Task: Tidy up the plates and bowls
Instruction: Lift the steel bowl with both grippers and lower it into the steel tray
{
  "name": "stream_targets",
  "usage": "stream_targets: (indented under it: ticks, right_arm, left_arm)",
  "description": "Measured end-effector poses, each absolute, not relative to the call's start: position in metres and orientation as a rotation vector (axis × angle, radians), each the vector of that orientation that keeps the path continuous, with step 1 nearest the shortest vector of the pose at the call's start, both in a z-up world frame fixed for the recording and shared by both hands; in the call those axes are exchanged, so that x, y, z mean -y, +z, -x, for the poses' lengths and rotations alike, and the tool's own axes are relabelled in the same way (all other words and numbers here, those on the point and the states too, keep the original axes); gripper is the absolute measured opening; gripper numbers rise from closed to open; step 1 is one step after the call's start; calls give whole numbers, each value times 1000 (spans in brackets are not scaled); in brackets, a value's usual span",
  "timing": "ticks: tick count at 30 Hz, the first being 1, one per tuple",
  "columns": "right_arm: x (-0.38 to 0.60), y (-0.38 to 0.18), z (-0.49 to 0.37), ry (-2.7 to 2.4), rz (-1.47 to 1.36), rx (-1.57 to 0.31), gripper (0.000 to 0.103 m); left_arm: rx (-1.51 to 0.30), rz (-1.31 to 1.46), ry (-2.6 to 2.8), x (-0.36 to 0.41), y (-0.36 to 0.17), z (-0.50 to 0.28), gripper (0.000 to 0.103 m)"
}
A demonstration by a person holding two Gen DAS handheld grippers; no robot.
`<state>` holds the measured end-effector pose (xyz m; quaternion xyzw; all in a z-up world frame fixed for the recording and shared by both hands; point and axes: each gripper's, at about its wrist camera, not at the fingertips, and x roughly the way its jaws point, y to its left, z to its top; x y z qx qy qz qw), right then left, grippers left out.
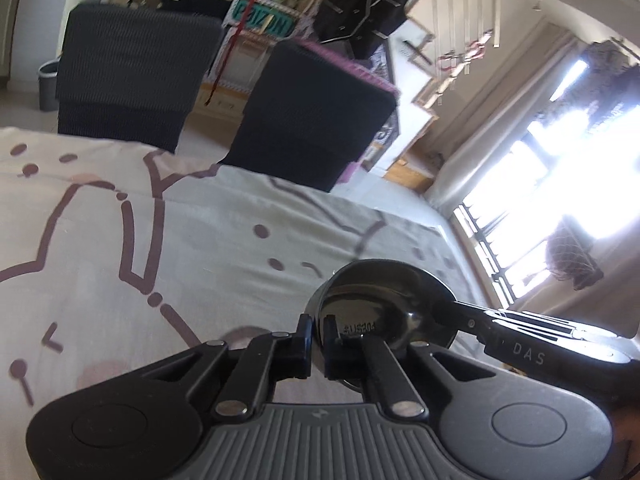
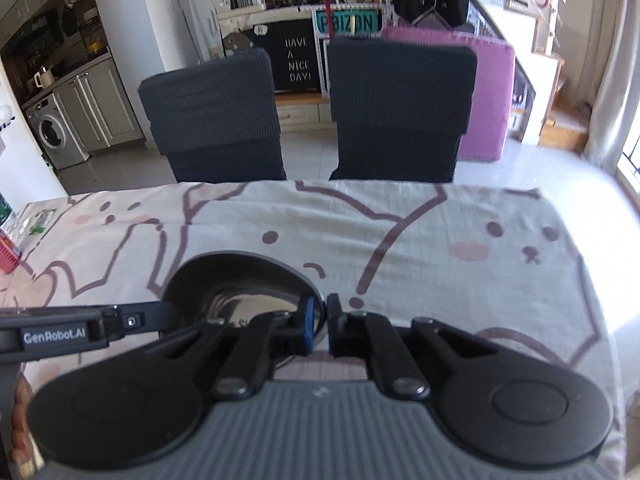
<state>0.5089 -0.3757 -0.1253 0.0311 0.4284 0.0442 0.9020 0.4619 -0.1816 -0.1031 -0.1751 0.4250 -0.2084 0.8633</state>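
I had both grippers on one shiny metal bowl point(image 1: 380, 308) held over the table's cartoon-print tablecloth point(image 1: 120, 260). The left gripper point(image 1: 317, 350) was clenched on the bowl's rim, one finger outside the wall and the other inside, with only the thin wall between them. In the right wrist view the right gripper point(image 2: 319, 326) pinched the opposite rim of the bowl point(image 2: 240, 284) the same way: the blue-padded finger point(image 2: 306, 326) sat inside the bowl, the other just outside, jaws nearly closed. Each gripper's fingers reached in from the side in the other's view. Two dark chairs point(image 2: 304, 112) stood behind the far table edge.
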Motion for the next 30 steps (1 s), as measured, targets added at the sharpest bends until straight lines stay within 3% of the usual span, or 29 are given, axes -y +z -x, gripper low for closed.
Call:
stream_targets:
  ticks: [15,30]
  right_arm:
    - [338,-62,-343,65,-121,-797,8]
    - [302,-95,-252,29,-189,-878,9]
  left_arm:
    - [-809,251,-488,144,-48,-336,5]
    - [-875,234,-524,133,-87,-293,5]
